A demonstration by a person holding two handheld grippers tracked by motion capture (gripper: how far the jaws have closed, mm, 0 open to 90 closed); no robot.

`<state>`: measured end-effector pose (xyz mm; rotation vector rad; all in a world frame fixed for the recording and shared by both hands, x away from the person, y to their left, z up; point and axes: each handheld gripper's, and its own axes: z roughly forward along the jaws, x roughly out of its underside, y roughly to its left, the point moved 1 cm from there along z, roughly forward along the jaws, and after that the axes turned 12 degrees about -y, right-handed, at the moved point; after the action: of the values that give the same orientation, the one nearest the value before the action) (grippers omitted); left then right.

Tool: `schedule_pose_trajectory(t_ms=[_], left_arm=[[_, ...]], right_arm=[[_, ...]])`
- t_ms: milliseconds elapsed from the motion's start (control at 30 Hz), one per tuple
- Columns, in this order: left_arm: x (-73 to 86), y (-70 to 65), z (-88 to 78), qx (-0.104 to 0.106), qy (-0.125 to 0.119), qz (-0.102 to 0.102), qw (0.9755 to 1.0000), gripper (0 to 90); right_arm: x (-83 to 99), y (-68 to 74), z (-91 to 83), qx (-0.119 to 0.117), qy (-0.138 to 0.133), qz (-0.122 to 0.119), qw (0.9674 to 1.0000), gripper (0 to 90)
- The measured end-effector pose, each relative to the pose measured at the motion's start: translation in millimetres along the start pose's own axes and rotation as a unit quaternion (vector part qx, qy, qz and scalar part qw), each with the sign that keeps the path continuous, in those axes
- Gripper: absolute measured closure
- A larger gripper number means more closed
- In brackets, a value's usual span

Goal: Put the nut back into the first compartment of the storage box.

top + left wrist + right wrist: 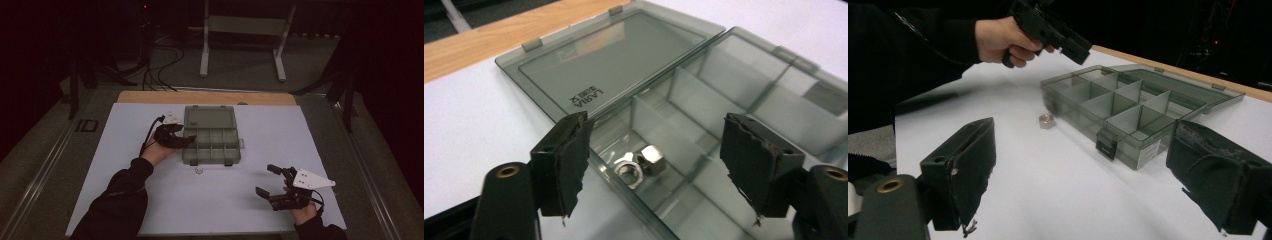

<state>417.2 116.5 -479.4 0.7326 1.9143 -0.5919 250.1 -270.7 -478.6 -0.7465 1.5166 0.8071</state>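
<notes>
In the high view, we held our left claw (186,140) over the smoky, see-through organizer box (212,135), its lid flat open on the white worktop (280,135). One steel nut (198,171) lay outside, just before it. In the left gripper view, jaws spread and empty, two hex nuts (641,163) sat touching in a corner compartment. In the right gripper view, our right claw (1083,175) was spread wide, empty.

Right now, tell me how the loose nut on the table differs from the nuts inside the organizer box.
The loose nut lies alone on the bare white table, just outside the box; the two boxed nuts lie touching in one compartment, below the left gripper and its open jaws. The loose nut rests flat, hole up; one boxed nut is tipped on its side. All look like silver hex nuts.
</notes>
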Motion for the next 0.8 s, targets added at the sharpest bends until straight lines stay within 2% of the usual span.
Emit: schedule_pose_trajectory(t_ms=[67, 167, 233, 300, 367, 400, 467, 600, 767, 800], left_arm=[[-1.6, -3.2, -3.2, 0.003, -0.005, 0.004, 1.0000, 27.0], [-7.2, -12.1, -14.7, 0.028, -0.019, 0.011, 0.9994, 26.9], [-10.8, -16.2, -21.1, 0.038, -0.023, 0.001, 0.9990, 26.6], [-13.0, -21.5, -27.2, 0.049, -0.024, 0.000, 0.9985, 26.6], [-13.3, -27.4, -32.1, 0.060, -0.027, 0.006, 0.9978, 26.9], [-12.7, -32.8, -35.9, 0.063, -0.032, 0.018, 0.9974, 27.4], [-11.7, -39.8, -39.7, 0.080, -0.032, 0.027, 0.9960, 28.0], [-6.8, -54.4, -44.1, 0.106, -0.023, 0.038, 0.9935, 28.6], [0.7, -67.3, -46.9, 0.114, -0.022, 0.048, 0.9921, 30.8], [3.1, -70.2, -47.7, 0.122, -0.022, 0.050, 0.9911, 30.8]], right_arm=[[0.0, 0.1, 0.1, 0.000, 0.000, 0.000, 1.0000, 12.4], [-0.1, 0.2, 0.3, 0.001, 0.000, -0.001, 1.0000, 12.5], [-0.2, 0.5, 0.2, 0.001, 0.000, -0.001, 1.0000, 12.4], [-0.4, 0.5, 0.0, 0.002, 0.000, -0.001, 1.0000, 12.4], [-0.4, 0.3, -0.1, 0.003, 0.000, -0.001, 1.0000, 12.5], [-0.3, 0.2, -0.1, 0.003, 0.000, -0.001, 1.0000, 12.4], [-0.3, 0.2, 0.0, 0.002, -0.001, 0.000, 1.0000, 12.4], [-0.4, 0.9, 0.5, 0.002, 0.001, 0.000, 1.0000, 12.5], [-0.6, 0.6, -0.1, 0.003, 0.000, -0.002, 1.0000, 12.5], [-0.5, 0.5, -0.1, 0.003, 0.000, -0.001, 1.0000, 12.5]])
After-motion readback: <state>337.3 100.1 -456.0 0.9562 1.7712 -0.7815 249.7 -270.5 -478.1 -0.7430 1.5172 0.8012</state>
